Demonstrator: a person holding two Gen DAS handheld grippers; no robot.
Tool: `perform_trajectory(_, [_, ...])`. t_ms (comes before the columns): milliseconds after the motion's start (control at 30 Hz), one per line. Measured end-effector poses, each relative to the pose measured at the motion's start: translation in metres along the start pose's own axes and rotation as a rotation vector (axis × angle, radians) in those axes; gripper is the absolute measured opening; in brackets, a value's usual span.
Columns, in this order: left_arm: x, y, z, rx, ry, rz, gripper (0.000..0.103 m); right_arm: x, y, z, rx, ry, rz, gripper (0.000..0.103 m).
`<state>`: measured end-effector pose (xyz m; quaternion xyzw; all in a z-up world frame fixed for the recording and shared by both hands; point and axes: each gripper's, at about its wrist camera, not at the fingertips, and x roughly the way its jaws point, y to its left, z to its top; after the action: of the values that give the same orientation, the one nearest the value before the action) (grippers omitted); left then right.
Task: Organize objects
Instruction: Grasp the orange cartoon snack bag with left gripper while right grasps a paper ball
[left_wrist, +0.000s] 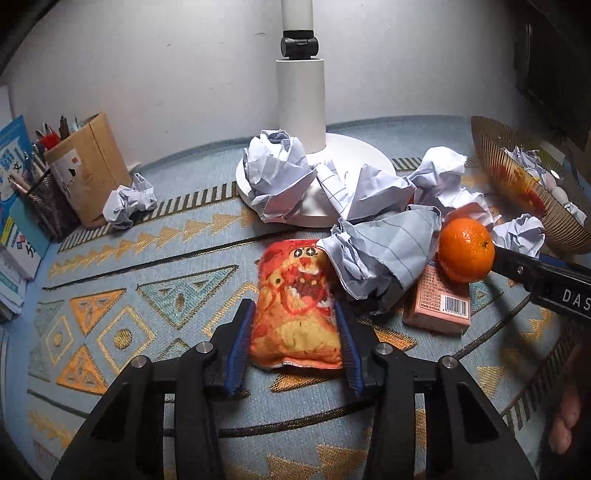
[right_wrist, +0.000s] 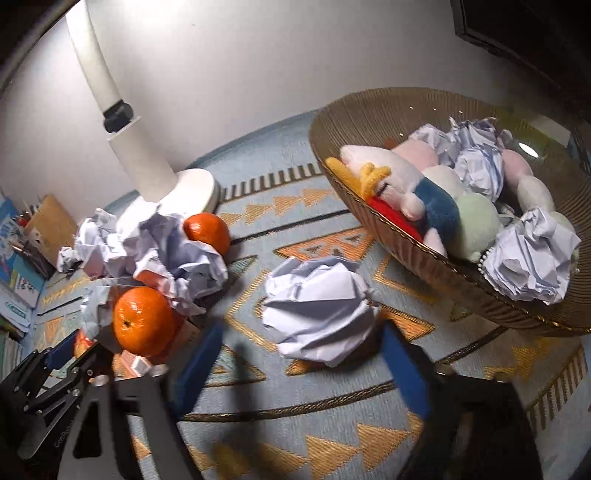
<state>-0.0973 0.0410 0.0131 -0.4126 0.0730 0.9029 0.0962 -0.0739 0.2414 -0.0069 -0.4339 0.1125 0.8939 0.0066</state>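
Bowl holds plush toys, paper balls — both grippers' fingers spread, empty.

The left gripper has its jaws partly spread, the right gripper gapes wide (both low, angled forward).

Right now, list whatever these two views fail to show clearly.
- Pink box: left wrist view, top end covered by the orange and crumpled paper.
- Right gripper: right wrist view, fingers motion-blurred.
- Basket: right wrist view, plush toys partly buried under paper balls.
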Motion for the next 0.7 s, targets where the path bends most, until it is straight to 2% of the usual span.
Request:
perform_trajectory(67, [-0.014,0.004,-0.009,-0.022,-0.021,-0.006,0.040,-0.005,0.005,-0.007,-0.047,0.005,-0.008,0.035])
perform_trajectory(100, [-0.023,0.005,-0.016,-0.034,-0.023,-0.005,0.040,-0.011,0.005,-0.013,-0.058,0.011,0.014,0.035])
perform_trajectory(200, [-0.056,0.007,-0.050,-0.081,-0.038,-0.012,0.040,-0.040,0.001,-0.039,-0.095,0.023,0.160,0.035])
perform_trajectory(267, [-0.076,0.002,-0.071,-0.091,-0.047,-0.024,0.040,-0.061,0.006,-0.061,-0.186,0.040,0.248,0.035])
perform_trajectory(300, [-0.081,0.000,-0.080,-0.093,-0.049,-0.031,0.040,-0.071,0.009,-0.074,-0.242,0.044,0.263,0.036])
perform_trajectory(433, [-0.093,-0.003,-0.100,-0.127,-0.025,-0.074,0.040,-0.093,0.026,-0.111,-0.441,0.012,0.174,0.036])
perform_trajectory(567, [-0.084,-0.009,-0.104,-0.116,0.024,-0.035,0.042,-0.080,0.025,-0.114,-0.442,0.028,0.162,0.036])
perform_trajectory(633, [-0.079,-0.012,-0.106,-0.110,0.068,-0.019,0.055,-0.074,0.020,-0.113,-0.426,0.044,0.178,0.040])
perform_trajectory(667, [-0.080,-0.011,-0.109,-0.111,0.063,-0.018,0.068,-0.076,0.018,-0.115,-0.430,0.043,0.185,0.043])
perform_trajectory(700, [-0.081,-0.011,-0.109,-0.114,0.058,-0.015,0.078,-0.076,0.017,-0.116,-0.427,0.049,0.192,0.059])
